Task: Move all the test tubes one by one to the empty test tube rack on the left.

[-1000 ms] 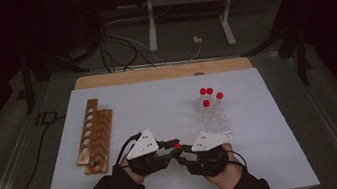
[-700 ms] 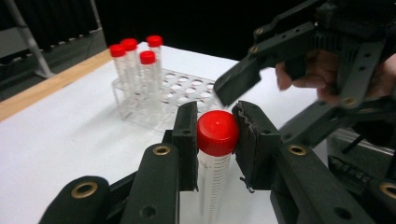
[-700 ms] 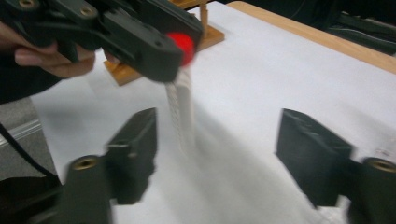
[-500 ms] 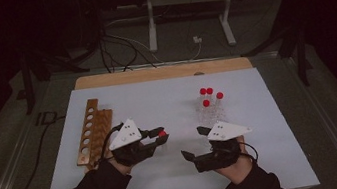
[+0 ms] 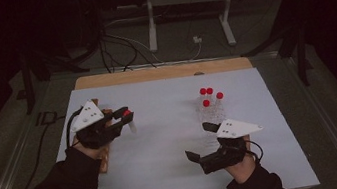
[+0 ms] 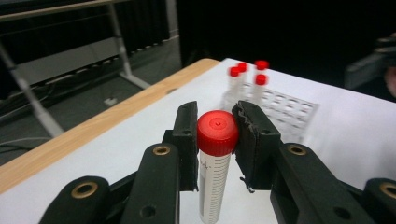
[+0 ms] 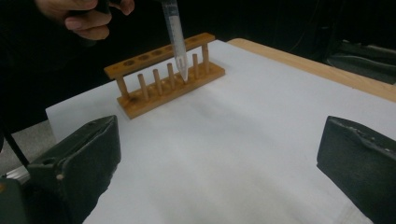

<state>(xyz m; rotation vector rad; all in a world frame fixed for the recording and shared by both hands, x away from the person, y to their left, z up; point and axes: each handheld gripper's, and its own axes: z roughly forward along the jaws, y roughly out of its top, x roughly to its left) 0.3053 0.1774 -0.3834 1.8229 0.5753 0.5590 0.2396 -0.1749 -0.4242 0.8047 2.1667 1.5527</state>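
My left gripper [image 5: 126, 116] is shut on the red cap of a clear graduated tube [image 6: 214, 163], which hangs point down. It is held above the white sheet, close to the wooden rack [image 7: 164, 79] at the left. From the right gripper view the tube [image 7: 175, 37] hangs in front of that rack's posts. My right gripper [image 5: 199, 141] hovers low at the front right. Its jaws have just been opening and stand wide apart with nothing between them [image 7: 219, 154].
A clear rack [image 5: 214, 113] holding several red-capped tubes [image 5: 206, 92] stands on the white sheet [image 5: 166, 160] just beyond my right gripper. A wooden strip [image 5: 163, 72] borders the sheet's far edge. Cables and metal stand legs lie past the table.
The two grippers met at the tube mid-table. The right one let go, opened wide and drew back to the right. The left one carried the tube left and upward toward the wooden rack.
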